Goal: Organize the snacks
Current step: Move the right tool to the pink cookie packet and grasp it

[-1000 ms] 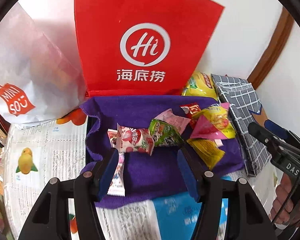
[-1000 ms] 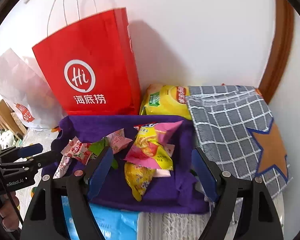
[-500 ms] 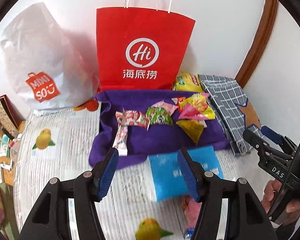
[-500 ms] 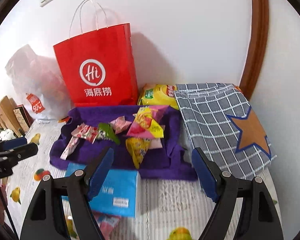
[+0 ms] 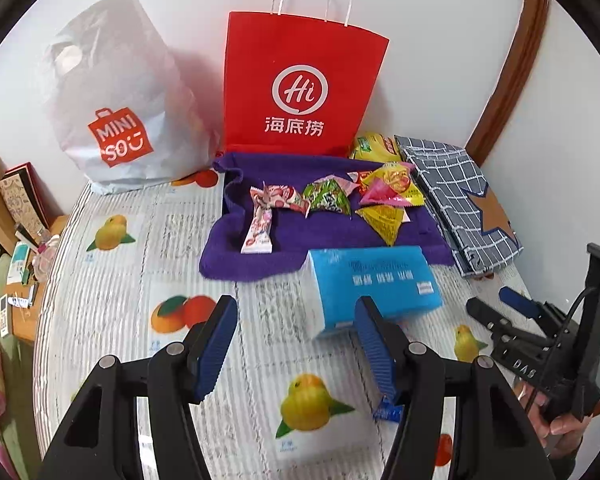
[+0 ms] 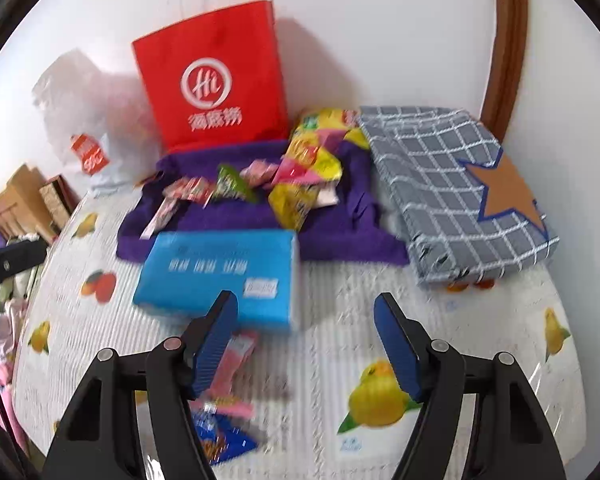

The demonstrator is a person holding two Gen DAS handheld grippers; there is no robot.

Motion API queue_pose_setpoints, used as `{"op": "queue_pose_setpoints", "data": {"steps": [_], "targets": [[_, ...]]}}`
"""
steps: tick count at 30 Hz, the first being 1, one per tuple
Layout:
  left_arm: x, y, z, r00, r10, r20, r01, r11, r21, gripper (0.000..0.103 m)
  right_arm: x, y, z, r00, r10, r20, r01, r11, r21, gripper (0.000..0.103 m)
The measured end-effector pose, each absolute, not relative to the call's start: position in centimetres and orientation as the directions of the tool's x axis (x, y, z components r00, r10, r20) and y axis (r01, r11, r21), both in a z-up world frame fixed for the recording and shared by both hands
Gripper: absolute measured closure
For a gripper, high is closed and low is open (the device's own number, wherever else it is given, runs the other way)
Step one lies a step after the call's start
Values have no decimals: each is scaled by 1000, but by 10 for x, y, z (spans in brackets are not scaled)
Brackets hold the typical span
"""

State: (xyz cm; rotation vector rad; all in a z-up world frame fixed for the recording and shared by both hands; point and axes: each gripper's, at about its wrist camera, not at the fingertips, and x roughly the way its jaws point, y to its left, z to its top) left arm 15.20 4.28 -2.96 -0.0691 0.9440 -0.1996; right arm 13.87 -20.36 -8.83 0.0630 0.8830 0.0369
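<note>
Several snack packets lie on a purple cloth (image 5: 324,240) (image 6: 340,236): a long pink packet (image 5: 259,228), a green one (image 5: 327,198), a pink-and-yellow one (image 5: 392,190) and a yellow one (image 5: 382,220) (image 6: 290,200). A yellow chip bag (image 5: 374,146) stands behind. My left gripper (image 5: 296,348) is open and empty, held back over the table. My right gripper (image 6: 306,340) is open and empty; it also shows in the left wrist view (image 5: 504,312). A pink packet (image 6: 236,354) and a blue packet (image 6: 224,440) lie near its left finger.
A blue tissue pack (image 5: 374,284) (image 6: 220,276) lies in front of the cloth. A red paper bag (image 5: 300,88) (image 6: 212,84) and a white Miniso bag (image 5: 120,108) stand by the wall. A grey checked cloth bag (image 5: 460,204) (image 6: 460,188) lies right. The fruit-print table cover (image 5: 140,280) drops off left.
Both grippers have pulled back and up from the purple cloth, so the tissue pack and more table now show. Both stayed open and empty.
</note>
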Motion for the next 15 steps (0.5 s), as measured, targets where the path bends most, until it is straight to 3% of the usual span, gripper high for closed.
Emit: {"op": "queue_pose_setpoints", "data": {"steps": [15], "targets": [[133,74,-48,549,-195,-812,102,981,-167,44,135,-147,-118,560,140,-817,-100,990,102,32]]}}
